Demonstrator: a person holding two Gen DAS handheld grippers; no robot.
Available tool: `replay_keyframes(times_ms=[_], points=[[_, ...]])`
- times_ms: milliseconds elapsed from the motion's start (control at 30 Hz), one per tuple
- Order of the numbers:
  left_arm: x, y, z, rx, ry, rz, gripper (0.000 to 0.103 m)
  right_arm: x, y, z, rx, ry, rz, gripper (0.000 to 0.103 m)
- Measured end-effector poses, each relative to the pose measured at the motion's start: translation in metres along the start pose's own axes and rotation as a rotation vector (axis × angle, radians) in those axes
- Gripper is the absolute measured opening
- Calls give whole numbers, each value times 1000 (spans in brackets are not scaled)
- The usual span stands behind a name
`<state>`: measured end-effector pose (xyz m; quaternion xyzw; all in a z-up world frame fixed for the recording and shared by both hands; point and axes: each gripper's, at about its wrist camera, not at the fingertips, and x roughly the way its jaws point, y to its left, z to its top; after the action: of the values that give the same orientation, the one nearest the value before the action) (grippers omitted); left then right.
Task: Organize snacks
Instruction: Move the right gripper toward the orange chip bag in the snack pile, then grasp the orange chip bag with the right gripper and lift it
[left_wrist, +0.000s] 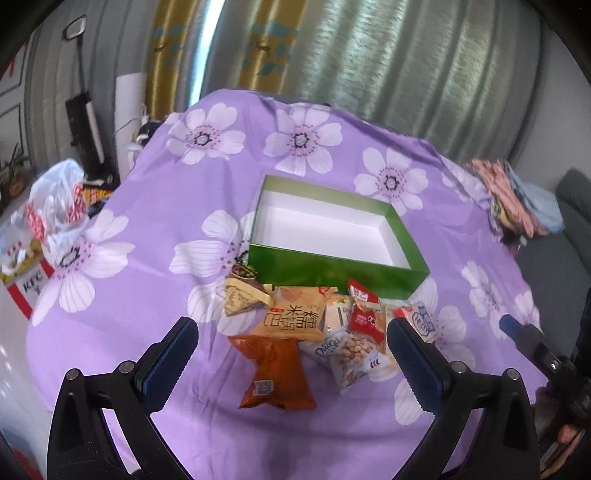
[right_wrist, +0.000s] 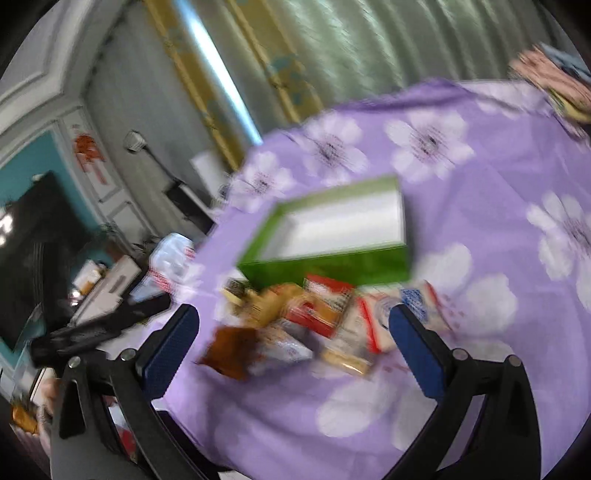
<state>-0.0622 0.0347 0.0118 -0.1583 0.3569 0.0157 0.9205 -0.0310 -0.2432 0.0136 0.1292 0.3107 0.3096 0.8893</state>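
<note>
Both hand-held grippers — left hand-held gripper (left_wrist: 291, 350) and right hand-held gripper (right_wrist: 293, 338) — hang with jaws apart, holding nothing, over the snack packets (left_wrist: 314, 328) heaped just near of the green box (left_wrist: 332, 266), which has nothing inside. I judge overlapping packets risk a double pick or a slipped wrapper. Purple cloth (left_wrist: 166, 184) on the tabletop lies bare left and right — its near edge is close.
</note>
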Motion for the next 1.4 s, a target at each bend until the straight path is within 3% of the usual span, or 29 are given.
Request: replay_keyframes(times_ms=[67, 100, 167, 267, 400, 500, 667, 867, 967, 1267, 1333, 1400], points=[[1, 7, -1, -25, 15, -26, 102, 1, 8, -2, -20, -5, 83, 103], [2, 10, -2, -29, 20, -34, 102, 8, 10, -3, -14, 36, 111, 103], [3, 16, -6, -43, 16, -49, 102, 19, 14, -9, 2, 112, 136, 103], [7, 22, -11, -41, 18, -41, 102, 30, 29, -22, -29, 136, 181, 103], [15, 29, -16, -49, 73, -43, 102, 48, 68, -38, -231, 183, 109, 102], [26, 37, -22, -79, 142, -54, 102, 64, 81, -45, -279, 223, 81, 102], [38, 37, -29, -41, 185, -18, 102, 87, 83, -50, -292, 271, 26, 102], [44, 41, -31, -15, 199, -10, 102, 107, 89, -54, -271, 305, 38, 99], [46, 44, -30, -11, 200, -40, 102, 112, 95, -55, -287, 315, 52, 96], [57, 43, -32, 34, 221, -111, 101, 135, 106, -62, -331, 378, 109, 76], [61, 42, -34, 39, 238, -131, 86, 140, 105, -64, -334, 394, 117, 75], [66, 42, -36, 40, 258, -147, 77, 145, 103, -66, -320, 412, 126, 71]])
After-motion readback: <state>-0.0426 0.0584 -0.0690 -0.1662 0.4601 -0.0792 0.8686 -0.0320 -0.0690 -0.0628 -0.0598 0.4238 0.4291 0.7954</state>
